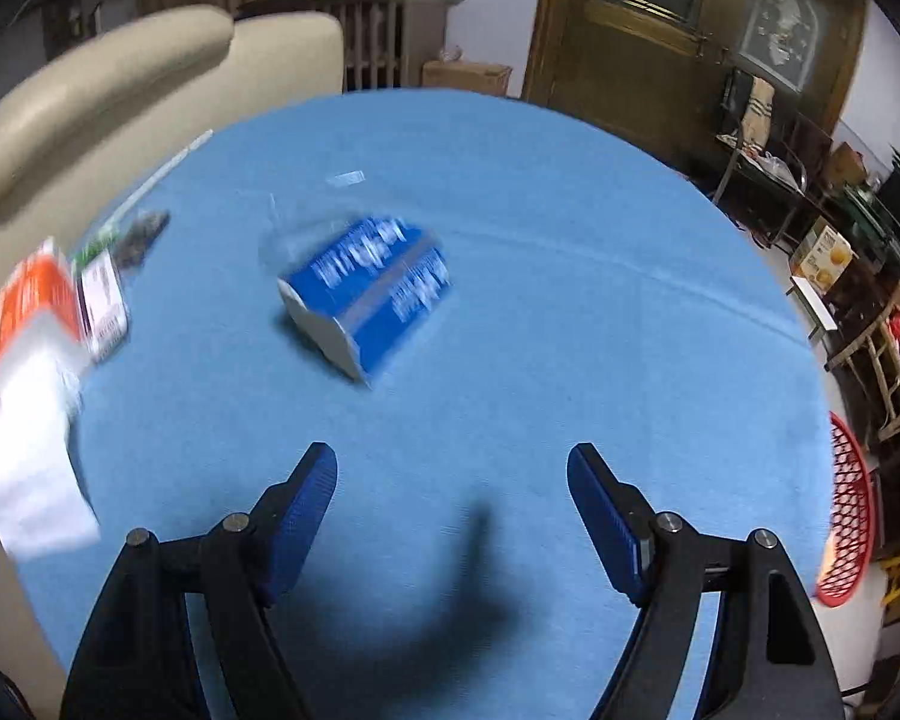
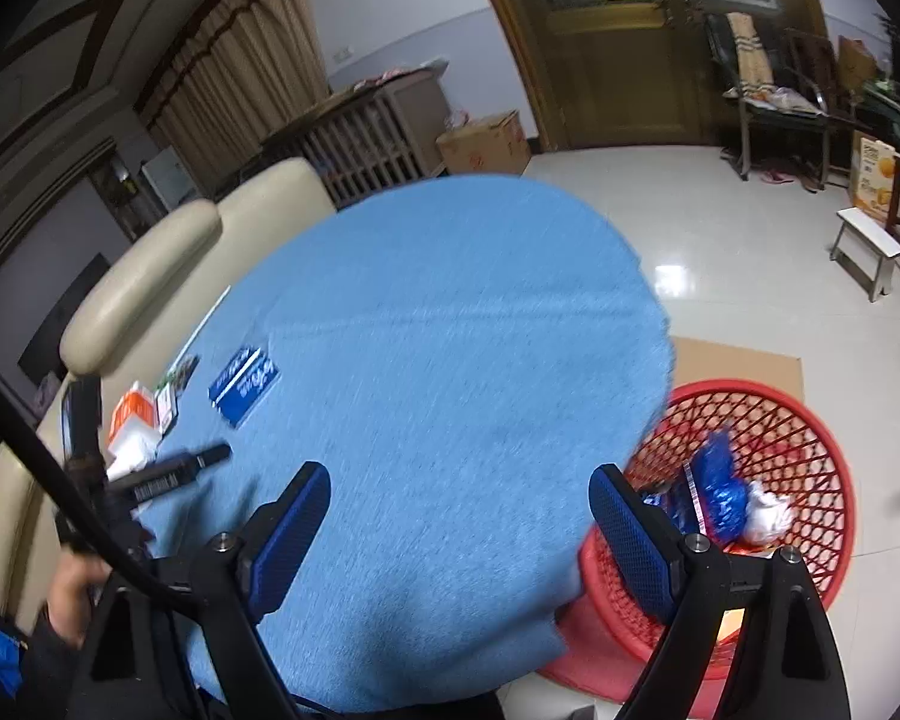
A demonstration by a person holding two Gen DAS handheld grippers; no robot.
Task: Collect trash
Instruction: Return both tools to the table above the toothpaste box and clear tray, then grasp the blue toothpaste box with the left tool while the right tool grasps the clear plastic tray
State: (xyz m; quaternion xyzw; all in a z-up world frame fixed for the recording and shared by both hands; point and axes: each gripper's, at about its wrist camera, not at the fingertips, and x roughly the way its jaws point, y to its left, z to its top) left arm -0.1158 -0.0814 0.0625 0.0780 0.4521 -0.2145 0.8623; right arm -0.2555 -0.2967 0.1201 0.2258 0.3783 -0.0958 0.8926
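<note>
Blue box (image 1: 366, 294): mid-desk (image 1: 540, 330), toward the left edge. Left gripper (image 1: 450, 516) and right gripper (image 2: 459, 531): jaws wide, empty. Advice: straddle box squarely, then carry to red basket (image 2: 810, 420) beside desk.

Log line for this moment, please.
left gripper: open, empty | right gripper: open, empty | blue box: on table | red basket: holds trash

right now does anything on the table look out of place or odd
The blue box lies tipped on its side, askew on the blue tablecloth. Loose packets, an orange box and white paper crowd the sofa-side edge, still uncollected. The red basket already holds wrappers.
</note>
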